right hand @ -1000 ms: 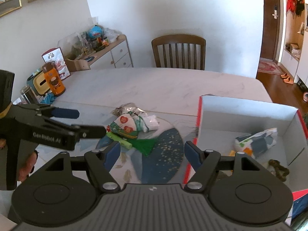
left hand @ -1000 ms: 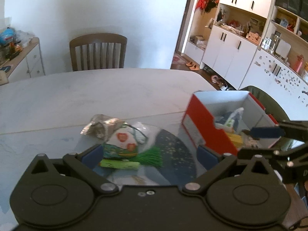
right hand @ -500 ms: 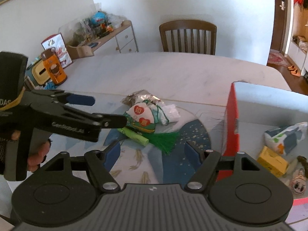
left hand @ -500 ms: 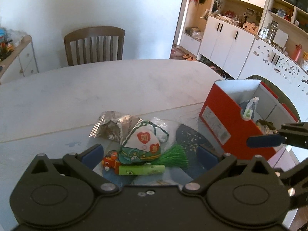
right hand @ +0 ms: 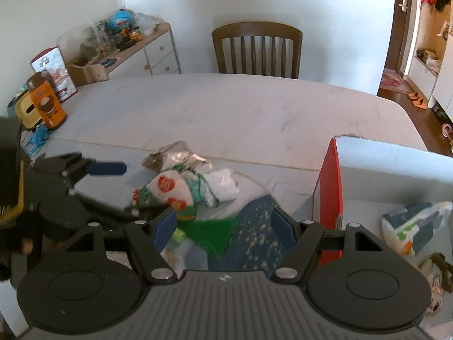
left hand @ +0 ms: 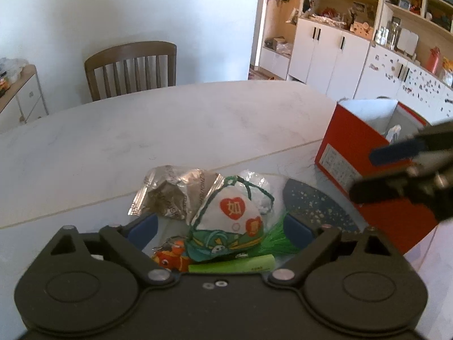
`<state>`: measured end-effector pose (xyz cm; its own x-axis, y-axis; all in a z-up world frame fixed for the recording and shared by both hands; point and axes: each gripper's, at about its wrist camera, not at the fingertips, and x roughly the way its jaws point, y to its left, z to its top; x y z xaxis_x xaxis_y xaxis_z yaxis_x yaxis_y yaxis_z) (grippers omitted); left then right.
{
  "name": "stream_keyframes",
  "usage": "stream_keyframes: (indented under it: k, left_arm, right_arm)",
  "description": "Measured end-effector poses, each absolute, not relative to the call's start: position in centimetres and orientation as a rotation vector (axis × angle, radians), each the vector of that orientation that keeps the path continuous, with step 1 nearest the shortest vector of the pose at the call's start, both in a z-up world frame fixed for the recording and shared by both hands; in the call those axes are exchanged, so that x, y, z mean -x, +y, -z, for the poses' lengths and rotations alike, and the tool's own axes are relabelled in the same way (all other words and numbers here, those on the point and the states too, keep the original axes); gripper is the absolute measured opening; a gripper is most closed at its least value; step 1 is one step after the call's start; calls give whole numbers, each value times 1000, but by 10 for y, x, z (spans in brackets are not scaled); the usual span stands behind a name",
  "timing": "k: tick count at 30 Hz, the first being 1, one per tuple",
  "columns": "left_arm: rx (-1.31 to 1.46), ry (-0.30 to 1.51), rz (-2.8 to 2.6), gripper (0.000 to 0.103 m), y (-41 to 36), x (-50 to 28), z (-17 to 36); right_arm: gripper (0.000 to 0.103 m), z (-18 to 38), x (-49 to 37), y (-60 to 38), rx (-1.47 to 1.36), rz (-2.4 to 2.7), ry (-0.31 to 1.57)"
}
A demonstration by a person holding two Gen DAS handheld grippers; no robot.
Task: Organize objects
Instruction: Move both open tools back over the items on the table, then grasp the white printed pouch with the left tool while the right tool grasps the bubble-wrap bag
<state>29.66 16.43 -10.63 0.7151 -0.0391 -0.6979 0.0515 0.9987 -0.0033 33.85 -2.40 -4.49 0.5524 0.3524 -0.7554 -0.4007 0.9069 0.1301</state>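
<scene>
Pouch [left hand: 229, 226] btwn left gripper [left hand: 220, 228] jaws, apart; right gripper [right hand: 223, 223] jaws apart, red box [right hand: 329, 187] beside.

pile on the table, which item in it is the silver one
The crumpled foil packet at the far left of the pile, behind the white and green pouch. The rest are coloured: an orange toy and a green tube.

On the pale marble surface [right hand: 226, 107] lies a heap: a white-and-green embroidered pouch with red hearts [right hand: 170, 188], crinkled silver foil packet [right hand: 175, 155], green tassel [right hand: 218, 232]. The left claw [right hand: 124, 189] gapes around the pouch. The right claw [right hand: 223, 225] spreads wide beside a red-sided cardboard box [right hand: 329, 189].
</scene>
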Motion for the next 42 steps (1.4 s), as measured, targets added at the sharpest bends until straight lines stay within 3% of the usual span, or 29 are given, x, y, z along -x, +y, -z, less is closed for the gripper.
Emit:
stream_keyframes:
  k: [22,31,40,42]
  left_arm:
    - [-112,737,55,62,150,-307,126]
    - [-155,728,70,61,142,-303,132]
    - [-131,727,66,54,140,-302,132]
    - [-135,725,65,53,139,-302,132]
  right_arm:
    - [73,103,-442,6,9,-407,1008]
    - [71,120,-439,15,-4,-477,1056]
    - [52,123,-437,22,-27,-511,1074]
    - [42,122,-436,20,-38,-512,1076]
